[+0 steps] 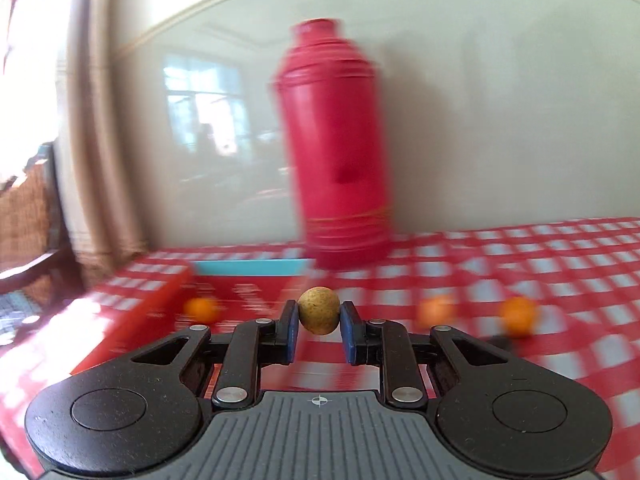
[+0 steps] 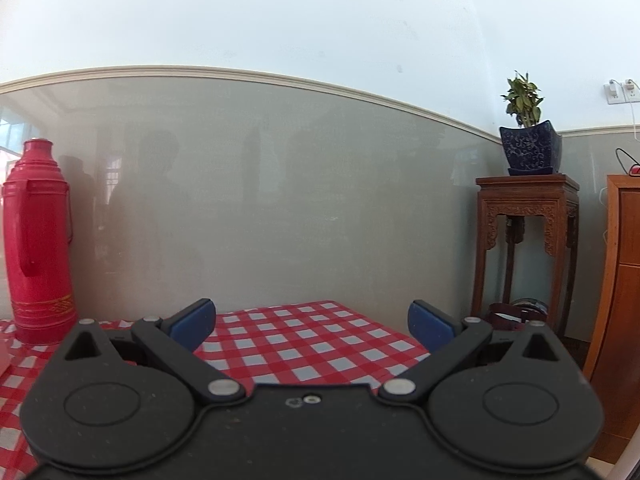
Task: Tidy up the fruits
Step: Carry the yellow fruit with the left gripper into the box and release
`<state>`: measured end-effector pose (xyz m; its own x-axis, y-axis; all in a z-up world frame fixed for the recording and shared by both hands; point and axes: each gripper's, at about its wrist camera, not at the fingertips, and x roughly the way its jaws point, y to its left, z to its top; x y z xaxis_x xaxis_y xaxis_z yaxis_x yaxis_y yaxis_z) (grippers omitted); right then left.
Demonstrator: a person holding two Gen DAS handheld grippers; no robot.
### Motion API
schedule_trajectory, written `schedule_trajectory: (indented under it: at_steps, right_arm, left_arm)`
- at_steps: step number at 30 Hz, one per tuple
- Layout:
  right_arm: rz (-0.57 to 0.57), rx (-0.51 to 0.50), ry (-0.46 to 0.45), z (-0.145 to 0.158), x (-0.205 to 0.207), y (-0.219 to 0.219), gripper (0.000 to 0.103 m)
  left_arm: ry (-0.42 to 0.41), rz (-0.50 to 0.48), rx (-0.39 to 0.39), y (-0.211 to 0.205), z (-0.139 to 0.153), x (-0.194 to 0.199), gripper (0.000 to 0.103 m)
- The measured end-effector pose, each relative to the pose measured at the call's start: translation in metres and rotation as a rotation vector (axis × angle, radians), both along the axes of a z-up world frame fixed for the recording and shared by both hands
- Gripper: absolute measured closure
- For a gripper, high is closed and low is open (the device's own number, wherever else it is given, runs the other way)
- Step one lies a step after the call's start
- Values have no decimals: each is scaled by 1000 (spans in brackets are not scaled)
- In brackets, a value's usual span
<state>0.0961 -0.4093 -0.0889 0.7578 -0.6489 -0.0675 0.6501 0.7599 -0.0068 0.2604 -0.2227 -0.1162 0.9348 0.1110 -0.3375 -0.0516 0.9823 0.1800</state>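
In the left wrist view my left gripper [image 1: 319, 312] is shut on a small round tan fruit [image 1: 319, 310], held above the red-checked tablecloth [image 1: 560, 280]. Three small orange fruits lie on the table: one at the left [image 1: 201, 309] next to a red box [image 1: 168, 312], two at the right [image 1: 437, 309] [image 1: 519, 316]. The view is blurred. In the right wrist view my right gripper [image 2: 312, 322] is open and empty above the tablecloth [image 2: 304, 344].
A tall red thermos [image 1: 336, 148] stands at the back of the table; it also shows in the right wrist view [image 2: 38, 240]. A light blue tray edge [image 1: 248, 267] lies behind the red box. A wooden stand [image 2: 526, 248] with a potted plant [image 2: 528, 136] is beyond the table's right edge.
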Motion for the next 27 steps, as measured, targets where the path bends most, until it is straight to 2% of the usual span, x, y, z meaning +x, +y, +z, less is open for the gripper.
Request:
schedule_trajectory:
  at_steps: [6, 11, 16, 17, 18, 19, 20, 21, 24, 27]
  right_arm:
    - [65, -15, 13, -1, 14, 22, 6]
    - [104, -30, 43, -5, 29, 39, 6]
    - [147, -29, 90, -11, 48, 57, 6]
    - [158, -25, 99, -12, 52, 61, 6]
    - [168, -20, 107, -13, 56, 64, 6]
    - [179, -15, 112, -14, 60, 68, 6]
    - [190, -9, 120, -15, 65, 70, 6]
    - [203, -2, 130, -16, 70, 74, 6]
    - [240, 29, 155, -19, 86, 86, 6]
    - [273, 48, 193, -23, 105, 100, 6]
  left_arm:
    - [66, 131, -9, 69, 2, 27, 80]
    - [147, 168, -59, 106, -7, 41, 80]
    - [182, 161, -117, 126, -10, 39, 78]
    - [180, 157, -126, 129, -10, 36, 69]
    - [168, 158, -132, 130, -9, 32, 48]
    - [149, 165, -134, 134, -7, 29, 36]
    - [119, 178, -131, 136, -4, 23, 19]
    - [87, 187, -120, 139, 0, 17, 13]
    - [44, 179, -99, 152, 9, 7, 8]
    - [12, 212, -104, 173, 16, -2, 5]
